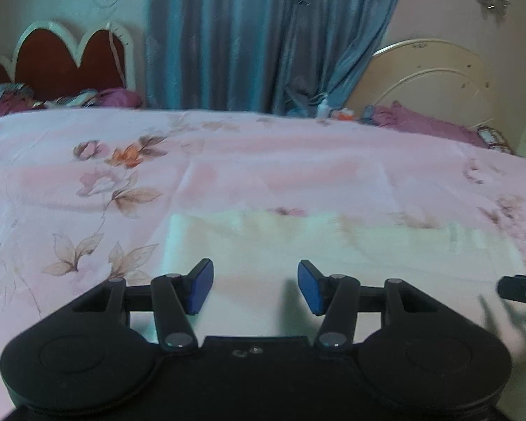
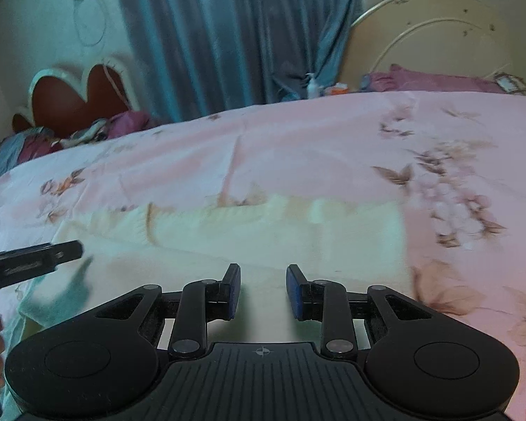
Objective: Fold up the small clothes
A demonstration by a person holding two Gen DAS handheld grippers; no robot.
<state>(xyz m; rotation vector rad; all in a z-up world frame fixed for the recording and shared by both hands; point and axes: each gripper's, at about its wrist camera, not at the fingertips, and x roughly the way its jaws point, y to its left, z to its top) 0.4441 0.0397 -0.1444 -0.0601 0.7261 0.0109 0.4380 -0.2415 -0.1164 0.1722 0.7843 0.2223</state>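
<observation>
- The bed (image 1: pixel 263 161), covered by a pink floral sheet, fills the middle of both views, with a blue curtain (image 1: pixel 249 35) behind it at 12 o'clock.
- A red scalloped headboard (image 1: pixel 70 59) stands at 10 o'clock in the left wrist view and a cream arched headboard (image 1: pixel 435 70) at 2 o'clock.
- The pale cream garment (image 1: pixel 333 245) lies flat on the sheet just ahead of both grippers, blurred, spreading toward 3 o'clock in the left wrist view.
- The left gripper (image 1: pixel 256 286) hovers over the garment's near part, its fingers apart with nothing between the blue pads.
- The right gripper (image 2: pixel 263 291) has its fingers parted more narrowly, nothing clamped; cloth shows through the gap.
</observation>
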